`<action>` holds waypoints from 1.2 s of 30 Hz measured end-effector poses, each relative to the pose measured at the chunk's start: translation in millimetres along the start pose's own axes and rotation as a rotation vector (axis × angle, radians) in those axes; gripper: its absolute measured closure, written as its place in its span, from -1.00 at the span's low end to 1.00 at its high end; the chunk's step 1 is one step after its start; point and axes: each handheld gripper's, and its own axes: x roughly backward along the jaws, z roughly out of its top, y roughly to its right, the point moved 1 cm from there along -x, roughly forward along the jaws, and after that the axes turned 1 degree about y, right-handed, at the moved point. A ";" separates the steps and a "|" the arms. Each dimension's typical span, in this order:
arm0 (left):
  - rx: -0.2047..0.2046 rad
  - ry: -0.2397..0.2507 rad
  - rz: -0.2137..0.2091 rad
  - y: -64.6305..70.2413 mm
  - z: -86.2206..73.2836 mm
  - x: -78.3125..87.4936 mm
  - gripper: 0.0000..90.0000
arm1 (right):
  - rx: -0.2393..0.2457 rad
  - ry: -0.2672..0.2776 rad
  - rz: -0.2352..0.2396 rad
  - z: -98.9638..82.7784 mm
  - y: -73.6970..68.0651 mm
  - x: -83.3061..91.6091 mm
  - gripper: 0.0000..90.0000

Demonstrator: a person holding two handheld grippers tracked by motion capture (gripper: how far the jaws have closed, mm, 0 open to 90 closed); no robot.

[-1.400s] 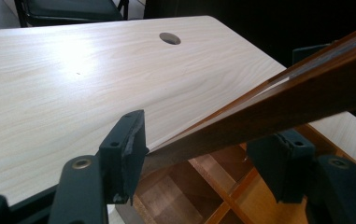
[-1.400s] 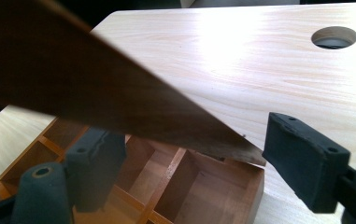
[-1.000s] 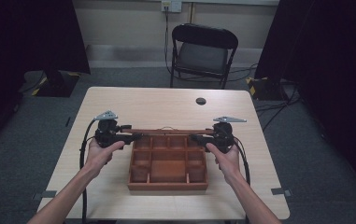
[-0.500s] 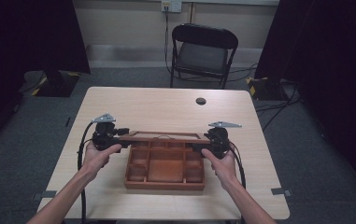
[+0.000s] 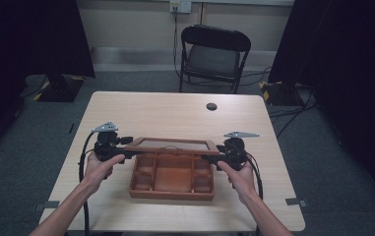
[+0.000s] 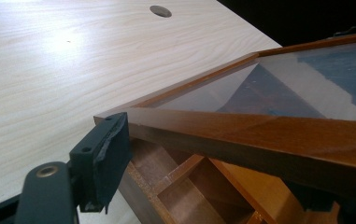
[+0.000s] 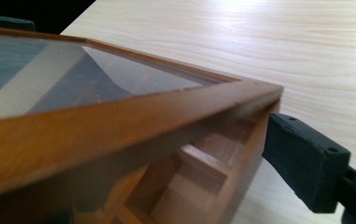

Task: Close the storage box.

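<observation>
A brown wooden box [image 5: 172,194] with open compartments sits at the table's near middle. Its glass-paned lid [image 5: 170,144] is raised off the box at a slant. My left gripper [image 5: 128,153] reaches in from the left and holds the lid's left corner. Its jaws have just been opening, with the lid's wooden rail [image 6: 241,130] still between them and one pad [image 6: 103,158] against the corner. My right gripper [image 5: 209,157] holds the lid's right corner. Its jaws have just been closing around the rail [image 7: 133,121], with one pad [image 7: 302,158] beside it.
The pale wooden table [image 5: 175,108] has a round cable hole [image 5: 211,106] towards its far edge. A black folding chair [image 5: 214,54] stands behind the table. Dark curtains hang on both sides.
The lid now shows more of its glass pane than a second ago. Both hands and the box have hardly shifted.
</observation>
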 end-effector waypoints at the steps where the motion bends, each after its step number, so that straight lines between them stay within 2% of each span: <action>1: 0.004 0.003 -0.002 0.6 0.4 0.4 -0.51 | 0.003 0.008 -0.004 -1.0 1.3 3.1 -0.53; 4: -0.010 -0.003 -0.004 2.2 2.2 3.0 -0.52 | 0.007 0.009 -0.007 -5.7 8.1 10.4 -0.52; 6: -0.012 0.002 -0.010 3.6 2.1 3.5 -0.51 | 0.012 0.002 -0.030 -8.1 13.6 13.0 -0.52; 8: -0.023 0.020 -0.021 7.0 1.1 6.6 -0.48 | 0.006 0.006 -0.029 -8.0 18.8 14.8 -0.51; 10: -0.025 0.024 -0.031 8.3 0.6 8.1 -0.49 | 0.012 -0.001 -0.050 -6.4 23.8 16.5 -0.43; 13: -0.025 0.033 -0.039 9.9 -0.4 9.3 -0.50 | -0.017 -0.011 -0.064 -4.8 31.0 21.8 -0.37; 14: -0.029 0.032 -0.044 10.6 -1.7 10.4 -0.50 | -0.024 0.002 -0.066 -4.6 32.7 24.9 -0.34; 16: -0.030 0.028 -0.045 10.5 -2.4 10.4 -0.52 | -0.023 0.005 -0.073 -3.6 34.1 28.3 -0.33; 20: -0.015 0.026 -0.037 11.3 -4.9 10.4 -0.54 | -0.016 0.021 -0.054 1.0 32.7 32.3 -0.30; 24: -0.030 0.010 -0.022 12.7 -5.5 12.3 -0.55 | 0.025 0.028 -0.066 12.0 30.0 35.7 -0.26; 27: -0.030 0.009 -0.024 13.2 -5.6 13.7 -0.55 | 0.021 0.053 -0.038 23.0 28.6 39.6 -0.24; 29: -0.030 0.011 -0.029 13.4 -5.7 13.7 -0.55 | 0.009 0.069 -0.001 30.5 25.6 42.3 -0.21; 30: -0.030 0.011 -0.029 13.4 -5.7 13.7 -0.55 | 0.009 0.069 -0.001 30.5 25.6 42.3 -0.21; 31: -0.029 0.008 -0.024 14.6 -7.0 13.6 -0.55 | 0.011 0.093 0.034 38.3 18.9 44.2 -0.16; 33: -0.034 0.000 -0.023 14.9 -8.7 13.7 -0.55 | 0.025 0.104 0.044 44.8 11.0 44.7 -0.11; 36: -0.032 -0.002 -0.021 15.4 -10.0 13.9 -0.55 | 0.052 0.101 0.088 54.9 -4.4 43.2 -0.07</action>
